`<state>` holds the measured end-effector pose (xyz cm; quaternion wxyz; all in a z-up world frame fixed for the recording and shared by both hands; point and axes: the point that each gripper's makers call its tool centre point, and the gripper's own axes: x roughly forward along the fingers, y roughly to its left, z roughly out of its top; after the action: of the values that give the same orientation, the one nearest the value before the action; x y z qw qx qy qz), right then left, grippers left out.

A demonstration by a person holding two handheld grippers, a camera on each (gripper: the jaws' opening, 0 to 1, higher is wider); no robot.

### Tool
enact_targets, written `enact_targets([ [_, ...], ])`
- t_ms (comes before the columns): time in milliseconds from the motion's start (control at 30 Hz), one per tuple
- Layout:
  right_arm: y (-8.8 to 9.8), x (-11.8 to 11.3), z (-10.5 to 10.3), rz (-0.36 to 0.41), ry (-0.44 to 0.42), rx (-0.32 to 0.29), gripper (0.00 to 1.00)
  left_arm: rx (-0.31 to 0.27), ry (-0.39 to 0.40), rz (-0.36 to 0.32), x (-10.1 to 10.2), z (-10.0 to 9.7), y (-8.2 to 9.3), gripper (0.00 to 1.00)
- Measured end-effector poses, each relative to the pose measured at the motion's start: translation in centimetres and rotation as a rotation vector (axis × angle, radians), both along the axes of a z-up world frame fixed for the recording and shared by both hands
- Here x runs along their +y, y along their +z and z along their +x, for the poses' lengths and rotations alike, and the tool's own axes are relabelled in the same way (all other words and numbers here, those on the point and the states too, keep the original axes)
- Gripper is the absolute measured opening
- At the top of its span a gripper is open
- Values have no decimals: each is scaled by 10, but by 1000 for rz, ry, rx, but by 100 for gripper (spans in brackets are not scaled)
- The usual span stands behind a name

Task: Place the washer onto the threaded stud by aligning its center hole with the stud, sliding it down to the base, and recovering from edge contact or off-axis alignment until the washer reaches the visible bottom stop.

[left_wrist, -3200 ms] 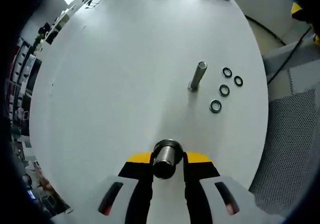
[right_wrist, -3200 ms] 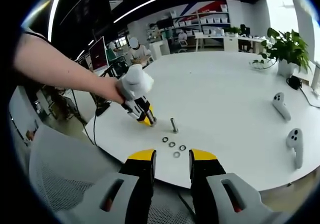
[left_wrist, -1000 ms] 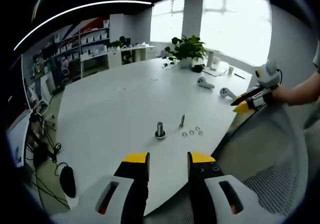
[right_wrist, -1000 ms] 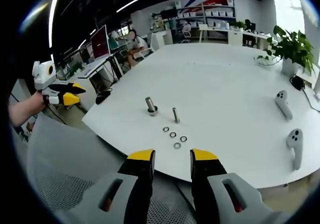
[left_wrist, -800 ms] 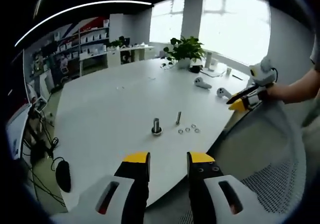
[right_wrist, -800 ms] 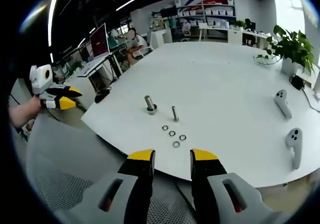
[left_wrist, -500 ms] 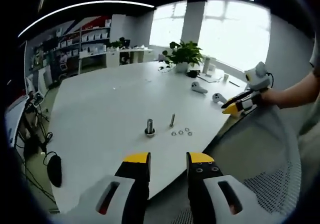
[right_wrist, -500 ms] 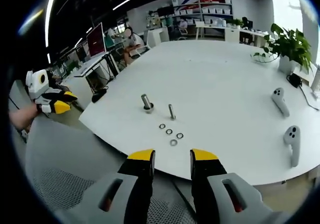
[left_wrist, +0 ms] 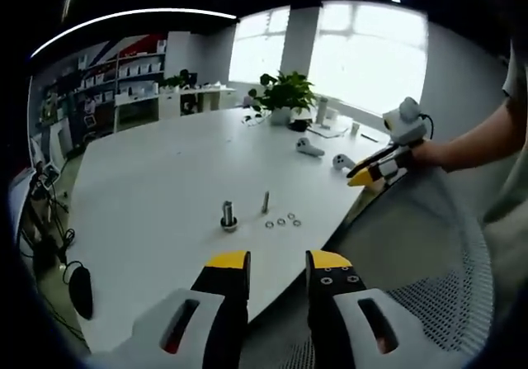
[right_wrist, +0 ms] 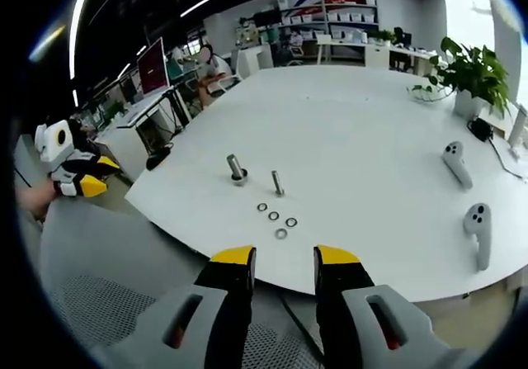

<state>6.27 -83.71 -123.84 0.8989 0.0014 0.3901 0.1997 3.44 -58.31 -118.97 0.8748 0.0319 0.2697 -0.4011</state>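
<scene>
Left gripper view first: nearest to us our left claw (left_wrist: 276, 263) stands with its yellow-tipped jaws parted and nothing between them, held off the edge of the white surface (left_wrist: 157, 196), above the back of a grey mesh chair (left_wrist: 421, 245). Farther out on the surface we see a short thick bolt (left_wrist: 228, 215) standing upright on its head, and just beside it the slimmer threaded stud (left_wrist: 266, 202), also upright. Near the stud's foot lie the washers (left_wrist: 281, 221), four small rings in a loose cluster, flat on the surface and apart from the stud; none is on it. Beyond them two white controllers (left_wrist: 310, 147) rest near the far edge, with a potted plant (left_wrist: 283, 95) behind and bright windows past that. Our right claw (left_wrist: 369, 172) comes in from the right of this view, held in a hand (left_wrist: 429, 151) out past the surface's edge.

From the right gripper view, our right claw (right_wrist: 284, 258) is likewise parted and empty, also off the surface's (right_wrist: 363, 121) near edge. The washers (right_wrist: 276, 219) lie closest, then the stud (right_wrist: 278, 182) and the bolt (right_wrist: 236, 169) side by side. The left claw (right_wrist: 87, 184) shows at the left, well apart from the parts. The controllers (right_wrist: 477, 232) lie to the right, the plant (right_wrist: 472, 76) farther back.
</scene>
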Motion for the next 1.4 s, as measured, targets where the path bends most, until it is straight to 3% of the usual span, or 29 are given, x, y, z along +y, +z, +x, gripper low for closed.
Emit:
enact_targets([
  [100, -2, -2, 1, -8, -4, 10, 30, 11, -20, 3, -4, -2, -2, 24],
  [200, -4, -1, 0, -17, 5, 18, 30, -24, -31, 9, -4, -3, 2, 22],
  [433, -6, -1, -2, -44, 14, 29, 31, 10, -33, -16, -5, -4, 0, 24],
  [500, 0, -2, 2, -50, 16, -10, 31, 9, -35, -22, -6, -4, 1, 24],
  [667, -2, 1, 0, -59, 36, 3, 31, 14, -38, -22, -6, -5, 1, 24],
  [733, 0, 3, 2, -105, 76, -14, 31, 9, -37, -27, -6, -4, 2, 24],
  [800, 6, 7, 6, -123, 109, -61, 31, 15, -38, -30, -6, -4, 2, 24],
  [967, -1, 13, 0, -121, 145, 3, 31, 12, -24, -32, -4, -2, 2, 25],
  [1133, -8, 18, -5, -178, 231, 55, 31, 18, -17, -28, -2, -2, 0, 25],
  [1233, -4, 22, 5, -205, 264, 28, 31, 18, -10, -29, -1, -1, 0, 25],
  [1400, -11, 21, 14, -185, 264, 68, 31, 19, -7, -26, 0, -1, 0, 25],
])
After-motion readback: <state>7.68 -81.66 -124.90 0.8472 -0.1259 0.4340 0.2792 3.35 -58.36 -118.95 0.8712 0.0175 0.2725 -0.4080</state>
